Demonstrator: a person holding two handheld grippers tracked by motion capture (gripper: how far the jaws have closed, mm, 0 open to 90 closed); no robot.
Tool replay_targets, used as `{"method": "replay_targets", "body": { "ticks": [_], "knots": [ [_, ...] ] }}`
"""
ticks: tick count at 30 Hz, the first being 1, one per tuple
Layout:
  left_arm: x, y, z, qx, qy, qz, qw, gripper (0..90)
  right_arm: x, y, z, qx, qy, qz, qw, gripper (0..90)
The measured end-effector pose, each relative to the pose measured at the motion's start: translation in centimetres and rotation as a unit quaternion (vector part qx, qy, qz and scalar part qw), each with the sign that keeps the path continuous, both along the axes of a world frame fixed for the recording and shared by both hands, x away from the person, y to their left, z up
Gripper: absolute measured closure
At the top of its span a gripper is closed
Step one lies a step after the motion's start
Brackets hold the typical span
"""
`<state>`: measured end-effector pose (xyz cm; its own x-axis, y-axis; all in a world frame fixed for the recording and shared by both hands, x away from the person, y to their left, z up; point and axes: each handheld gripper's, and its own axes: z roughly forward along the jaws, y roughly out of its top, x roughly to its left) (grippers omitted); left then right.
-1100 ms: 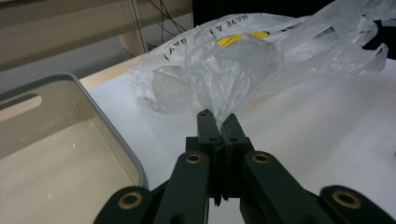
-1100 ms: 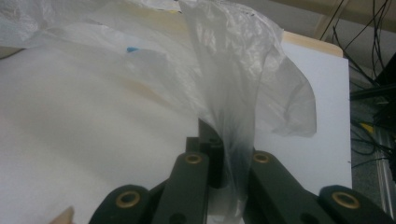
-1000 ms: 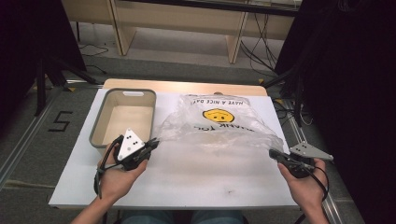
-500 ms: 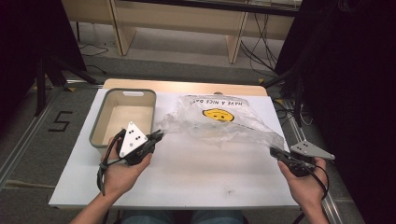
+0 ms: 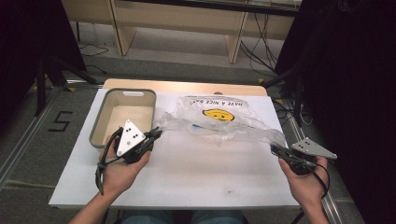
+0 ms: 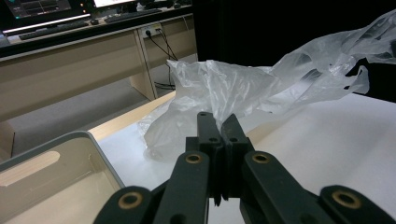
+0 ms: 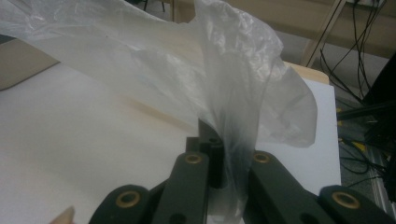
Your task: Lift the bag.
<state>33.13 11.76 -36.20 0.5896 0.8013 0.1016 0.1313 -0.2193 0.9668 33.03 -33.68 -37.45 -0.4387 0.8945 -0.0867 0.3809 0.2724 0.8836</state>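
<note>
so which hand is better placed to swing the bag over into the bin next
Left, probably. The left tongs are shut on the plastic bag edge right beside the grey bin. The right tongs grip the bag's far end, across the table from the bin.

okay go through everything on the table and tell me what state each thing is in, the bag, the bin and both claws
Bag: crumpled, stretched between the two claws, smiley print facing up.
Bin: upright, open on top, empty.
Left claw: shut on the bag's left end.
Right claw: shut on the bag's right end.
</note>
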Motion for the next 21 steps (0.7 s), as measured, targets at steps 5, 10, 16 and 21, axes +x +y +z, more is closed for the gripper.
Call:
{"method": "replay_targets", "body": {
  "ticks": [5,10,16,21],
  "knots": [
    [0.1,-0.1,0.2,-0.002,-0.009,0.002,1.0000,89.4,0.0,0.0,0.2,0.006,-0.009,-0.005,0.9999,90.0],
    [0.3,0.0,0.5,-0.004,-0.016,0.006,0.9998,89.4,0.2,0.0,0.5,0.010,-0.016,-0.005,0.9998,90.0],
    [0.8,0.3,0.6,-0.008,-0.016,0.009,0.9998,89.4,0.5,0.4,0.7,0.012,-0.022,-0.005,0.9997,90.0],
    [1.2,0.4,0.8,-0.011,-0.018,0.012,0.9997,89.4,0.8,0.6,0.7,0.013,-0.023,-0.005,0.9996,90.0]
  ]
}}
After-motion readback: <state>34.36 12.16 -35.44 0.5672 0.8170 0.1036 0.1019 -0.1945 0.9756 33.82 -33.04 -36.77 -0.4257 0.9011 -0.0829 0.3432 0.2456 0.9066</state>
